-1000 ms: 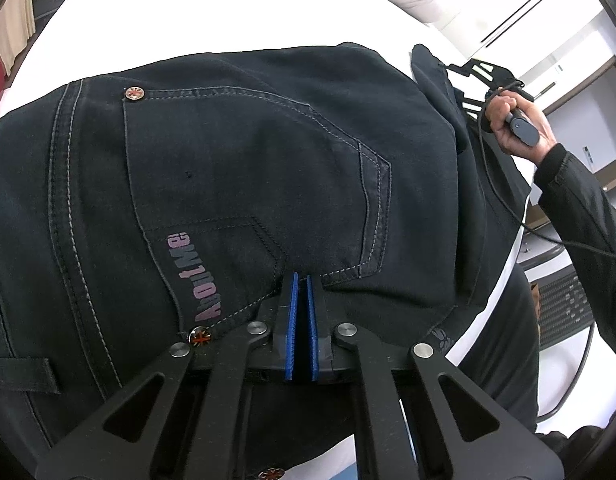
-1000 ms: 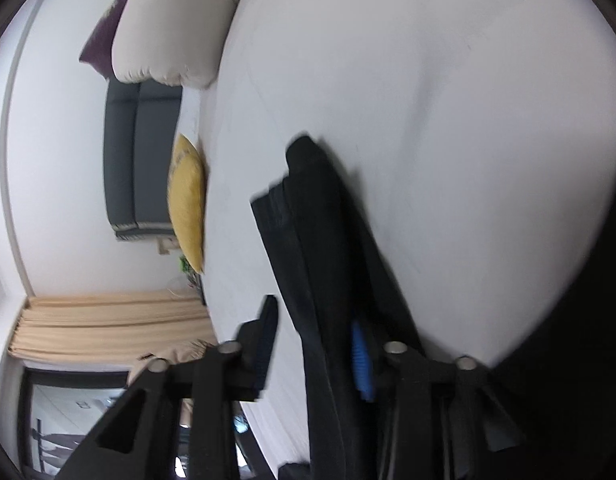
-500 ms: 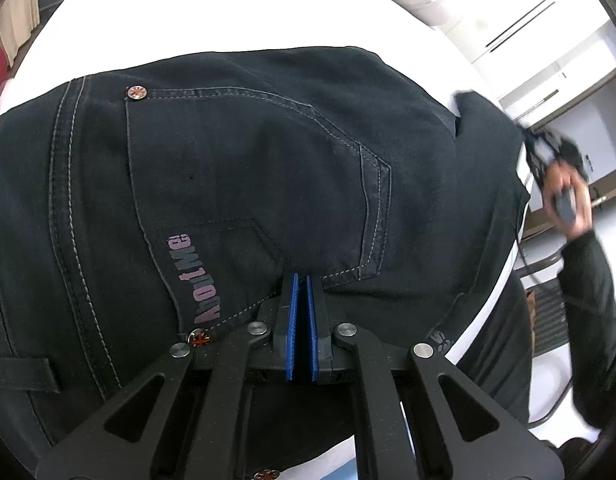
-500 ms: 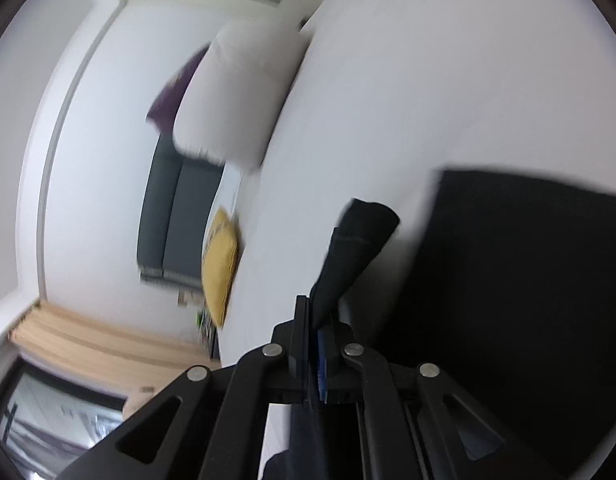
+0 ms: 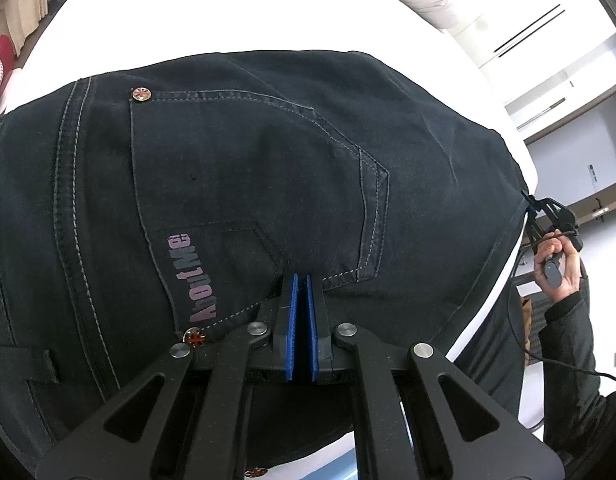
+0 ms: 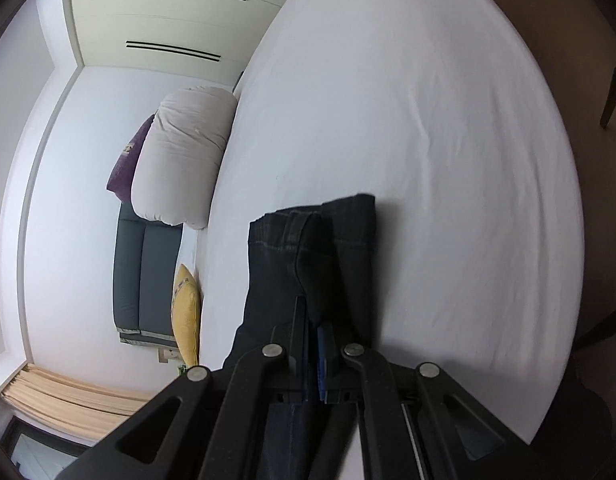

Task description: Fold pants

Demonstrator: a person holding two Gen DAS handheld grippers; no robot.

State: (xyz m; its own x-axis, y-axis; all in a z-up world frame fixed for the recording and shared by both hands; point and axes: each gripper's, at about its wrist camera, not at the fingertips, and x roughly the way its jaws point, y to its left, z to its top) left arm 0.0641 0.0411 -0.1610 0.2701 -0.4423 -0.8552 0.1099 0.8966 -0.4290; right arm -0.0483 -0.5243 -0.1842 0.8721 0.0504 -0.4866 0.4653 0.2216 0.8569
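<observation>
Dark jeans (image 5: pixel 248 184) lie on a white bed (image 5: pixel 188 12), seat side up, with a back pocket and an "AboutMe" print showing. My left gripper (image 5: pixel 302 284) is shut, its blue pads pressed together at the pocket's lower edge; whether cloth is pinched between them is not visible. My right gripper (image 6: pixel 314 312) is shut on the jeans' leg ends (image 6: pixel 312 240) and holds them over the white bed (image 6: pixel 448 140). It also shows at the right edge of the left wrist view (image 5: pixel 548 216), held in a hand at the far end of the jeans.
A white pillow (image 6: pixel 184 160) and a purple cushion (image 6: pixel 126 164) lie at the bed's head. A grey sofa (image 6: pixel 142 276) with a yellow cushion (image 6: pixel 186 312) stands against the wall. Beige curtains (image 6: pixel 68 400) hang beside it. White wardrobe doors (image 6: pixel 168 12) and shelves (image 5: pixel 568 152) lie beyond.
My right gripper closed on the leg ends and carried them across, from the far side of the jeans toward the bed's edge. My left gripper stayed shut at the pocket.
</observation>
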